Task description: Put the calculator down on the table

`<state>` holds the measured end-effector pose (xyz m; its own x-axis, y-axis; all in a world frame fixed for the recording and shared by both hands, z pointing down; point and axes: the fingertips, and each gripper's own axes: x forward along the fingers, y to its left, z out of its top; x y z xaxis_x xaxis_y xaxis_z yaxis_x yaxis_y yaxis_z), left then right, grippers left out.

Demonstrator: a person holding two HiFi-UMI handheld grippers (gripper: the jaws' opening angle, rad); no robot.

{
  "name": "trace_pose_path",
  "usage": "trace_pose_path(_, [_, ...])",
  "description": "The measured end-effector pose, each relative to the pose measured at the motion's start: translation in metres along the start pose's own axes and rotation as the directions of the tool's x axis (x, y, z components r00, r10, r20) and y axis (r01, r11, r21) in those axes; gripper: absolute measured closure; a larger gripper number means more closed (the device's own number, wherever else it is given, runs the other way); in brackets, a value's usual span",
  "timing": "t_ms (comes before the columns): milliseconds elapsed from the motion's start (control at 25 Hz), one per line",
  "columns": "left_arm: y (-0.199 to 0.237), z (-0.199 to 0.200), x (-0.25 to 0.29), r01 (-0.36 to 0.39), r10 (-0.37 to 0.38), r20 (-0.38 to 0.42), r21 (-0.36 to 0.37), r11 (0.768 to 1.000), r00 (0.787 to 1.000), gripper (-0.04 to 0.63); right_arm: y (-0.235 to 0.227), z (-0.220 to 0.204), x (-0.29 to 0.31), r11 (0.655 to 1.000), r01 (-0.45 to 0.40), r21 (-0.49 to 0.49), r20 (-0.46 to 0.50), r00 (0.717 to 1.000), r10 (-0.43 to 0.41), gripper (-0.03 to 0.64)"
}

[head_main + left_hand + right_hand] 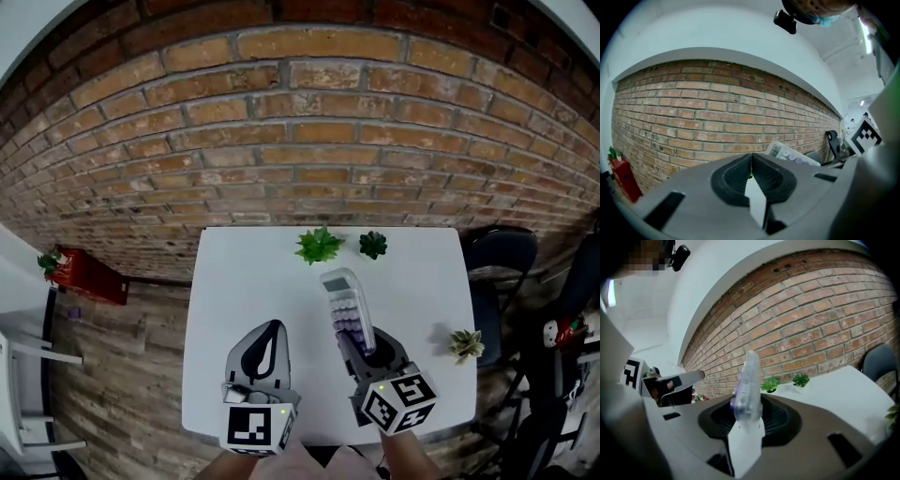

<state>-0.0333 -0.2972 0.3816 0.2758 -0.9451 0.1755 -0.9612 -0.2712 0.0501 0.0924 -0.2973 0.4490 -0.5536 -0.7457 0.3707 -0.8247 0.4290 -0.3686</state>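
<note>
A white calculator [346,307] with purple keys is held edge-on above the white table [244,281], and my right gripper [361,345] is shut on its near end. In the right gripper view the calculator [747,385] stands up between the jaws, its far end pointing at the brick wall. My left gripper [270,336] hovers over the table's front left part, shut with nothing in it. From the left gripper view the jaws [751,161] meet tip to tip, and the calculator [790,153] shows to their right.
Two small green plants [319,245] [373,245] stand at the table's far edge by the brick wall. A third pale plant [466,344] sits at the right edge. A dark chair [502,262] stands right of the table, and a red cabinet [86,275] to the left.
</note>
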Motion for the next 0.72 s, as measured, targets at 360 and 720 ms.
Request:
trace_pose_path(360, [0.008, -0.044, 0.007, 0.010, -0.013, -0.088, -0.030, 0.999, 0.996, 0.581, -0.019, -0.066, 0.021, 0.997, 0.060, 0.047, -0.132, 0.990, -0.053, 0.485])
trace_pose_path(720, [0.019, -0.072, 0.018, 0.001, -0.012, -0.131, -0.085, 0.996, 0.991, 0.581, -0.031, -0.112, 0.035, 0.992, 0.107, 0.073, -0.204, 0.975, -0.090, 0.485])
